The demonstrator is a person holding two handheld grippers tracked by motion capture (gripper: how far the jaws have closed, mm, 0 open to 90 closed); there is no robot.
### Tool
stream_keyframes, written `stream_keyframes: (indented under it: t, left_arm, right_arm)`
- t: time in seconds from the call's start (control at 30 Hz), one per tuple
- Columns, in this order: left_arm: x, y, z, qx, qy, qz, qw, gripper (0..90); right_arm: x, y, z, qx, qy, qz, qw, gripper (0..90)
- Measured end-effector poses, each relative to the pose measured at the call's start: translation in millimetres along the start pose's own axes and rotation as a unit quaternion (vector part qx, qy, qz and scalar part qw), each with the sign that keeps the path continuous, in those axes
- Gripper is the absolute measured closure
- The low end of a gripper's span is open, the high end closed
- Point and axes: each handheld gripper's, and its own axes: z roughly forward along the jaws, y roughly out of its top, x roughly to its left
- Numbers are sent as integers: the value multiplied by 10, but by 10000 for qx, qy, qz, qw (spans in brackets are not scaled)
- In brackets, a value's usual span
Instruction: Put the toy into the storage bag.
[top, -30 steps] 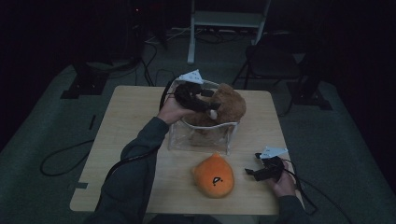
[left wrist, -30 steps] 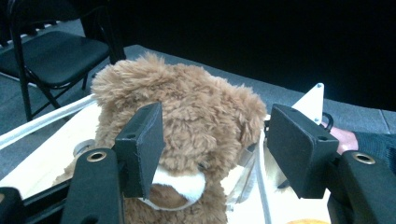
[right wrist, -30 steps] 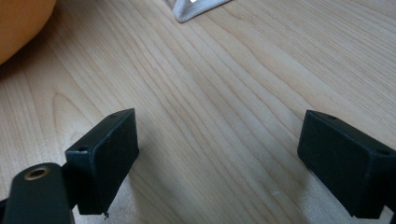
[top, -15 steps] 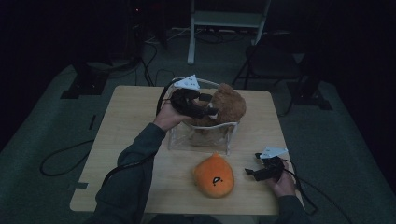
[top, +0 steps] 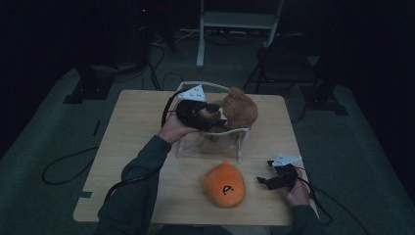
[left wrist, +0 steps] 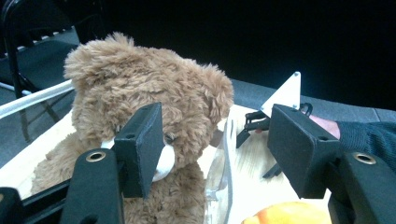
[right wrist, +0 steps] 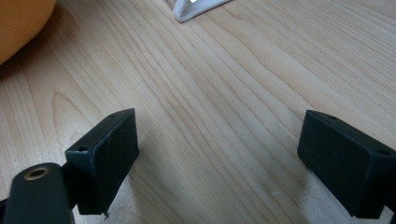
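Note:
A brown teddy bear (top: 242,110) sits upright in a clear plastic container (top: 215,152) at the middle of the wooden table (top: 132,132). My left gripper (top: 220,115) reaches in from the left at the bear's head. In the left gripper view the bear (left wrist: 140,93) is close. My left gripper (left wrist: 215,135) is open: one pad lies against the bear's muzzle, the other stands clear to the right. An orange plush (top: 224,183) lies on the table in front of the container. My right gripper (top: 262,180) rests at the front right, open (right wrist: 219,135) over bare wood.
The container's clear wall (left wrist: 226,177) stands between the bear and the orange plush (left wrist: 285,217). A dark chair (top: 288,68) and a white stand (top: 235,22) are on the floor behind the table. Cables trail off the table's left and right sides.
My left gripper has slid a little toward the person and slightly down beside the bear's head. The bear, the orange plush and the right gripper have kept still.

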Motion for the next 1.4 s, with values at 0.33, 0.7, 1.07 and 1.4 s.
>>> stream_keyframes:
  t: [0.33,0.7,1.07,1.4]
  left_arm:
    - [-84,-84,-29,-59,-21,27,10000,362]
    - [-173,-163,-50,-74,-23,74,9999,356]
    - [-241,-285,-74,-127,-15,35,9999,353]
    - [-334,-375,-59,-94,4,93,9999,347]
  right_arm:
    - [0,0,0,1,-1,1,10000,117]
    - [1,0,-1,4,-8,3,10000,117]
    - [1,0,-1,4,-8,3,10000,116]
    - [2,0,-1,4,-9,4,10000,117]
